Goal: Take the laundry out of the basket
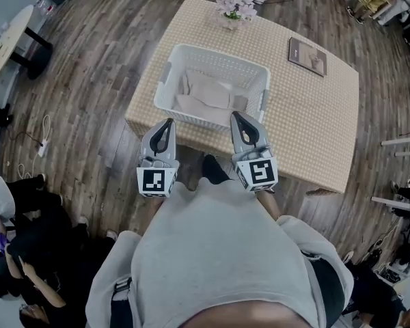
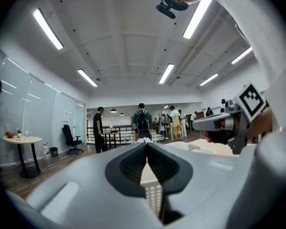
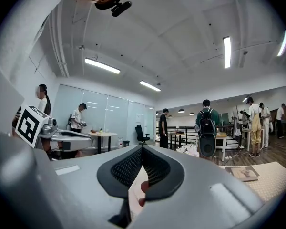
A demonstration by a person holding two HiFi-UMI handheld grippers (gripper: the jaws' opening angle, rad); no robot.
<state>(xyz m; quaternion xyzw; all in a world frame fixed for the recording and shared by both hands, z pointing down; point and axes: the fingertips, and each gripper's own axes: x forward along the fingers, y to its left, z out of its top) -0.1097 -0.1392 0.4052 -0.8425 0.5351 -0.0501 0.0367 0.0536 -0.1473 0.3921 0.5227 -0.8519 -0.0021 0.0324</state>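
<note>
**Figure. Approach to the basket, head view and both gripper views.** We held the left gripper [image 1: 168, 122] and the right gripper [image 1: 236, 115] side by side at the near edge of the counter [image 1: 307, 118] (covered in a beige checked cloth), both pointing level towards the white lattice plastic laundry basket [image 1: 219, 52]. The left gripper's fingers [image 2: 127, 166] met at their tips with nothing between them. The right gripper's fingers [image 3: 158, 168] were likewise pressed together and empty. The pale beige folded laundry [image 1: 205, 91] lay inside the basket, untouched. A small vase of pinkish flowers [image 1: 234, 7] and a brown book [image 1: 307, 55] stood well apart from it on the far side.

We judged three hazards. Fingers left together would push the cloth rather than take it. A level approach would meet the basket's near wall. A light basket, once struck or lifted by snagged cloth, could slide on the counter towards the flowers.
</note>
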